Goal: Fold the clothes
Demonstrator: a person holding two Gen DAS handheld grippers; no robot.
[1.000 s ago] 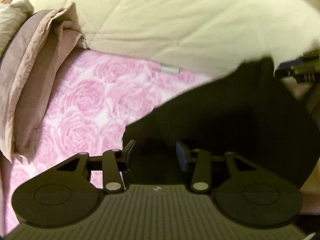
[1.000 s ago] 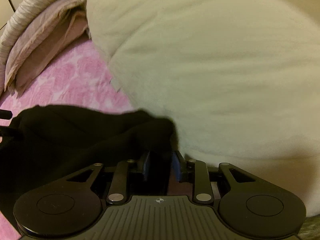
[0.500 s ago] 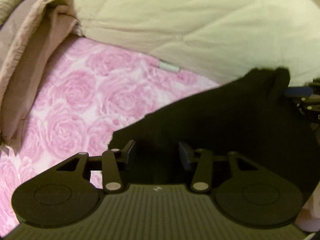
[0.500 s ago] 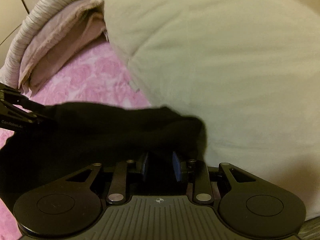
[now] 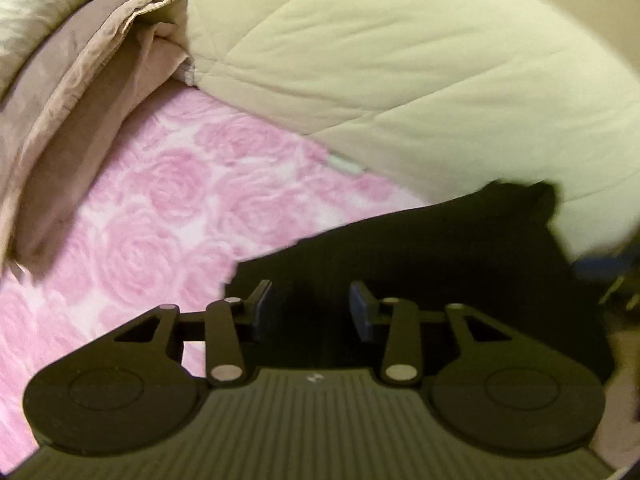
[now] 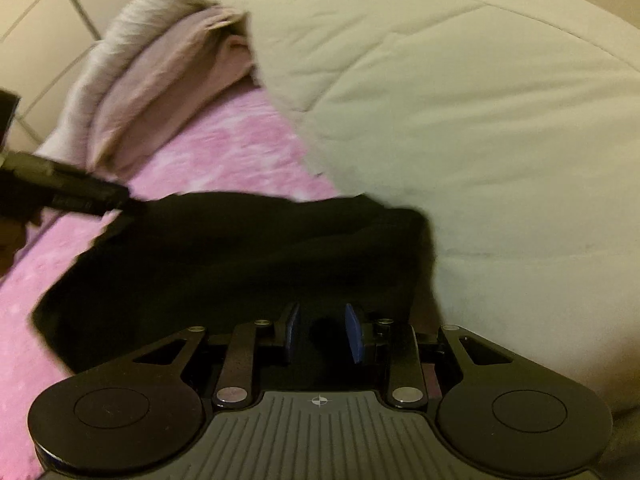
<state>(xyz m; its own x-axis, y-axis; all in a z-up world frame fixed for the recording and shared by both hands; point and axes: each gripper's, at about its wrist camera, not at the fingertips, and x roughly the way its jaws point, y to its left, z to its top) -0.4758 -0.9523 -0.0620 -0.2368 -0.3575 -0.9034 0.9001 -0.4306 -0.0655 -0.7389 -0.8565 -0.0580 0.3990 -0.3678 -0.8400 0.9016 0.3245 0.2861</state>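
While the black garment (image 5: pixel 440 264) hangs stretched between the 2 grippers above the pink rose-print sheet (image 5: pixel 160 220), no finished fold can be made out: it reads as 1 dark sheet of cloth, and its layers are too dark to count. The left gripper (image 5: pixel 311 310) has black cloth between its blue pads with a clear gap between them; whether they actually pinch the cloth cannot be told. The right gripper (image 6: pixel 321 332) likewise has cloth bunched between its pads, which stand somewhat apart, so its grip cannot be confirmed either. In the right wrist view the left tool's finger reaches the garment's far left corner, which suggests the cloth is held taut by 2 corners or an edge. That fits either spreading the piece out flat or carrying 1 edge over for a fold; the pictures do not settle which.

Around it, a bulky cream quilted duvet (image 5: pixel 400 60) fills the right and far side of the bed and touches the garment's right end, leaving little bare sheet there. A mauve pillow (image 5: pixel 68 92) and a striped grey pillow (image 5: pixel 32 4) lie at the far left, well apart. Free room lies on the pink sheet to the left.
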